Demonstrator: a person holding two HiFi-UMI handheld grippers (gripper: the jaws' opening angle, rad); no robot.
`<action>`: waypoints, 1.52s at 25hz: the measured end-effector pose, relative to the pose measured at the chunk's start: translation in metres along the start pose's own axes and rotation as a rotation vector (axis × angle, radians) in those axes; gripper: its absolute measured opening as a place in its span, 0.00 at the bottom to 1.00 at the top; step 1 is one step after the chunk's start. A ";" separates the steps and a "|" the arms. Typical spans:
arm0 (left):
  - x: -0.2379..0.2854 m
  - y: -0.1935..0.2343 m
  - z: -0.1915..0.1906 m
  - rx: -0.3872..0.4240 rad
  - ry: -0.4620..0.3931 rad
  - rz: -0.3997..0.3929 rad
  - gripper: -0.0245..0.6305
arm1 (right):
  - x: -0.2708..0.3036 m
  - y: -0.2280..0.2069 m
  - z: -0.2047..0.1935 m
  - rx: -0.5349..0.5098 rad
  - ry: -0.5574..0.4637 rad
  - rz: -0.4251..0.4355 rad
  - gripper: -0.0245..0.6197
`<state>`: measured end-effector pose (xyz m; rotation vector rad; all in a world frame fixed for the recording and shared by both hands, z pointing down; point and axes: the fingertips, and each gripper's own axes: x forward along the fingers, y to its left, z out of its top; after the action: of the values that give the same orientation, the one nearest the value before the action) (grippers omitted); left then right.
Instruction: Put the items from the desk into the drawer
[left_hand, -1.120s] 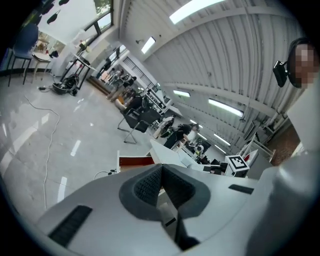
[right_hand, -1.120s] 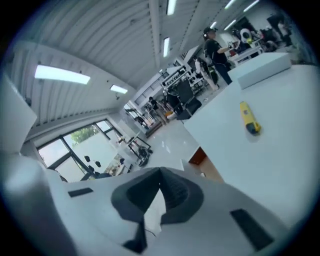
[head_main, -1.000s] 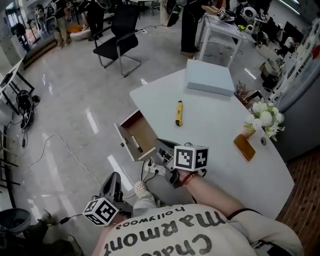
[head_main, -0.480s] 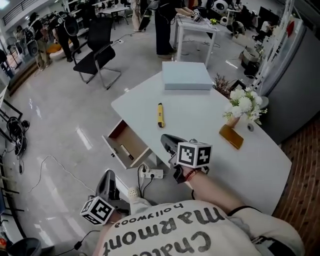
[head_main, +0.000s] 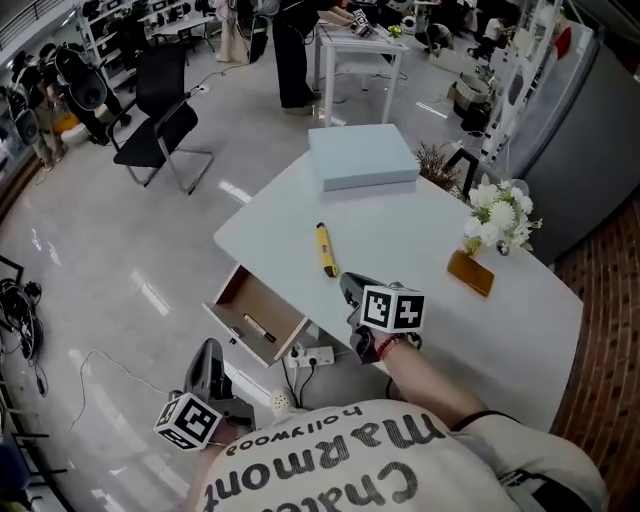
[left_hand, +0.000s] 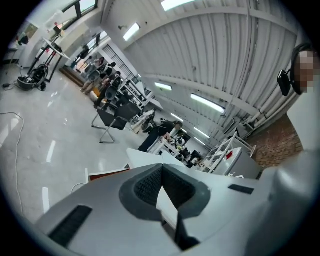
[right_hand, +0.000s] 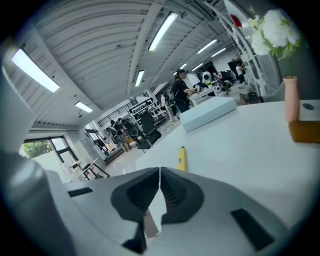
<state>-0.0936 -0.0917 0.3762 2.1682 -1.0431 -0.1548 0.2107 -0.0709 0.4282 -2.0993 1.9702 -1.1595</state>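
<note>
While the drawer (head_main: 272, 305) stands open, the right gripper (head_main: 351, 288) has swung from it back over the desk (head_main: 420, 240).
Its jaws are closed on nothing, aimed at the yellow pen (head_main: 326, 249), perhaps a marker, lying flat near the desk's front edge: likely the next pick. The left gripper (head_main: 208, 352), also closed and empty, hangs low, off the desk.

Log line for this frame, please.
right gripper: jaws shut, empty, aimed at yellow marker | left gripper: jaws shut, empty, low beside drawer | drawer: open, small item inside
</note>
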 end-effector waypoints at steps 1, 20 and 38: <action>0.007 0.005 0.007 0.002 0.010 -0.009 0.04 | 0.006 -0.002 0.001 0.008 -0.002 -0.023 0.07; 0.097 0.091 0.052 -0.016 0.169 -0.132 0.04 | 0.070 -0.014 -0.024 0.023 0.035 -0.299 0.25; 0.118 0.106 0.042 -0.095 0.118 0.019 0.04 | 0.132 -0.065 -0.021 -0.083 0.266 -0.341 0.35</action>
<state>-0.0989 -0.2445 0.4357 2.0557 -0.9701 -0.0658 0.2432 -0.1643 0.5392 -2.5144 1.8297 -1.5061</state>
